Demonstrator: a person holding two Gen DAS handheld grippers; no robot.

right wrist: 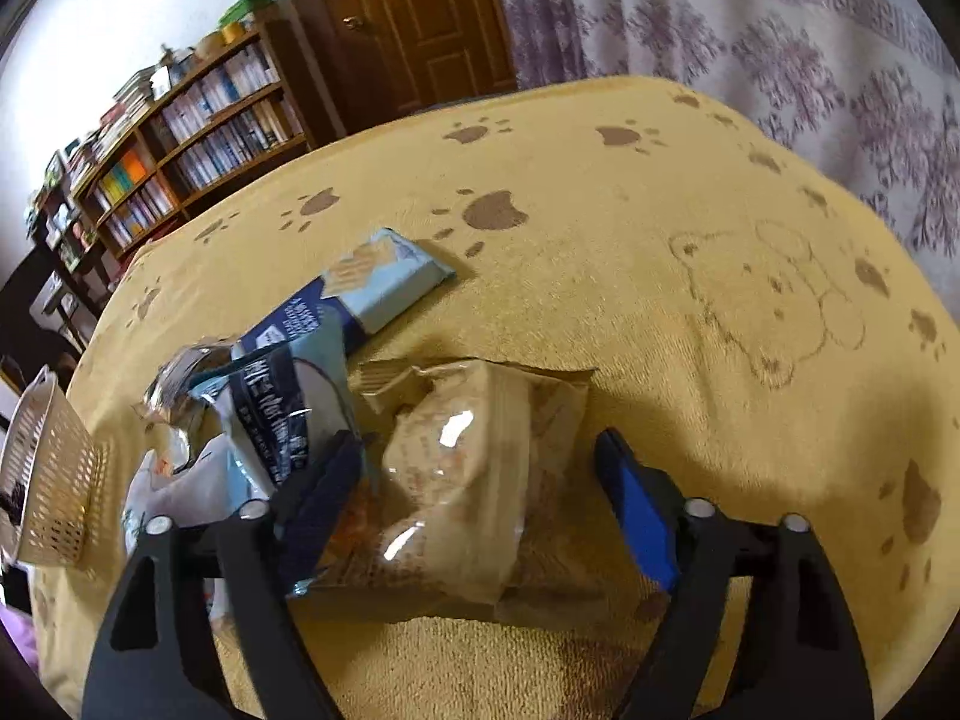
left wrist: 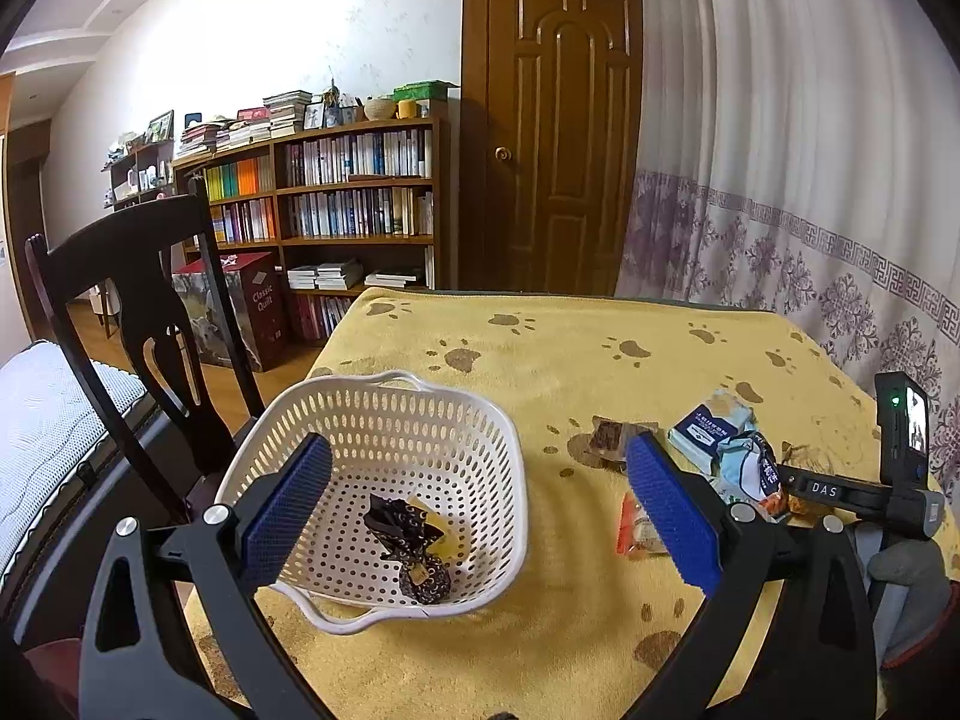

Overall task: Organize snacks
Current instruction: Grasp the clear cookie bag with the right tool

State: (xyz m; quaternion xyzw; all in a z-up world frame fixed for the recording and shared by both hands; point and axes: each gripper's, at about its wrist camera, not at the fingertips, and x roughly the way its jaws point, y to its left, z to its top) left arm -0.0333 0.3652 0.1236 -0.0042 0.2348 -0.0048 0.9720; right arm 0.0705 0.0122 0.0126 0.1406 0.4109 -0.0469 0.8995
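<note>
**Snack sorting: basket's got a start, the pile's next**

Starting at the left edge of the table (left wrist: 600,348), there's a white basket (left wrist: 498,456) sitting right at the corner by the chair (left wrist: 120,276). Already in it: a dark wrapped candy (left wrist: 414,546) lying over a yellowish packet (left wrist: 447,540). I'd guess the basket is parked there so both hands can reach it easily.

The left gripper (left wrist: 480,510) hangs over the table with its jaws spread wide and nothing between them. One blue pad is over the basket, the other toward the pile, so it looks like it's between jobs.

Moving right, there's the heap of loose snacks on the yellow paw-print cloth (right wrist: 600,192): a small orange-and-clear packet (left wrist: 636,531), a brown wrapper (left wrist: 609,435), a light blue biscuit pack (right wrist: 384,282), and a crumpled blue-and-white bag (right wrist: 282,414).

Then the right gripper (right wrist: 480,504), near the right side of the table, is down low with its jaws open around a tan clear-windowed pastry packet (right wrist: 468,480). The pads aren't pressing it yet as far as I can tell. My read: it's lining up to pinch that one. The wrapper looks puffy and slippery, so it might squirm.
</note>
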